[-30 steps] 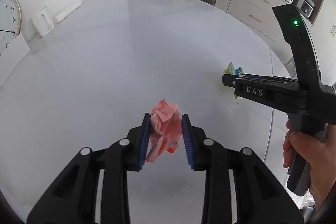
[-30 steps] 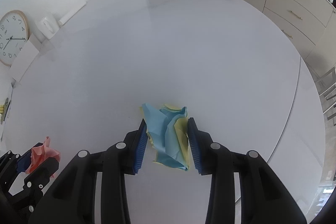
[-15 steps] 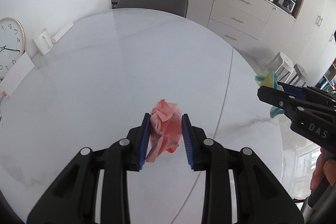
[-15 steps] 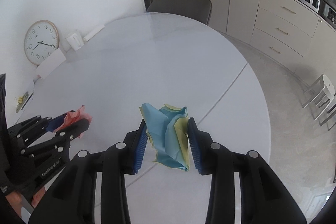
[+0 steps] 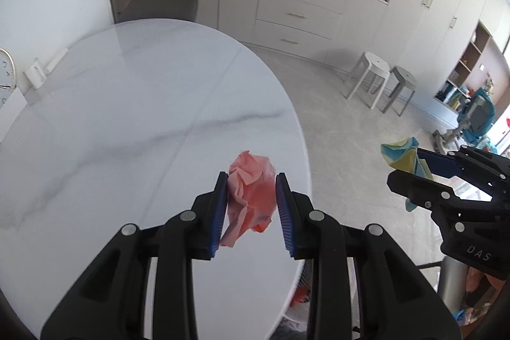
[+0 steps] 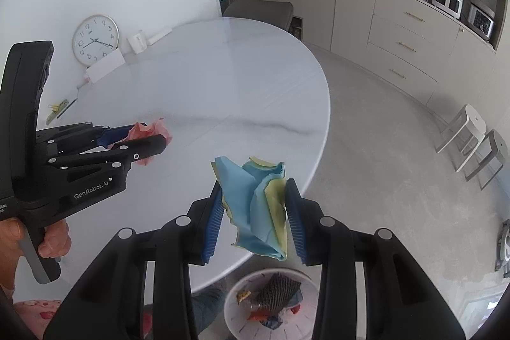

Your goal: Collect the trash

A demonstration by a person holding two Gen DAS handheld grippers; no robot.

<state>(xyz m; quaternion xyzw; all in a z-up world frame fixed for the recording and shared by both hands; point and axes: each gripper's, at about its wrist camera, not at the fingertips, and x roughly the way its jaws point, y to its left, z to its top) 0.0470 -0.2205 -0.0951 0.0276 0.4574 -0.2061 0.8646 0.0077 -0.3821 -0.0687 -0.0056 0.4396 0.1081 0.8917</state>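
My left gripper (image 5: pixel 251 206) is shut on a crumpled pink paper (image 5: pixel 251 196), held in the air above the near edge of the white marble table (image 5: pixel 127 117). My right gripper (image 6: pixel 253 212) is shut on a crumpled blue and yellow paper (image 6: pixel 255 203), raised past the table's rim. Below it, on the floor, stands a white trash bin (image 6: pixel 271 305) with wrappers inside. The right wrist view shows the left gripper (image 6: pixel 153 142) with the pink paper (image 6: pixel 149 133) at the left. The left wrist view shows the right gripper (image 5: pixel 414 168) with the blue and yellow paper (image 5: pixel 401 155) at the right.
A wall clock (image 6: pixel 95 40), a white cup (image 6: pixel 137 42) and papers sit at the table's far side. A grey chair (image 6: pixel 258 10) stands behind the table. Two stools (image 5: pixel 379 75) stand on the floor by the cabinets (image 5: pixel 296 18). A person's hand (image 6: pixel 47 238) grips the left handle.
Both grippers rose and swung off the tabletop toward its edge, each still holding its paper. The floor, the stools and the trash bin came into view.
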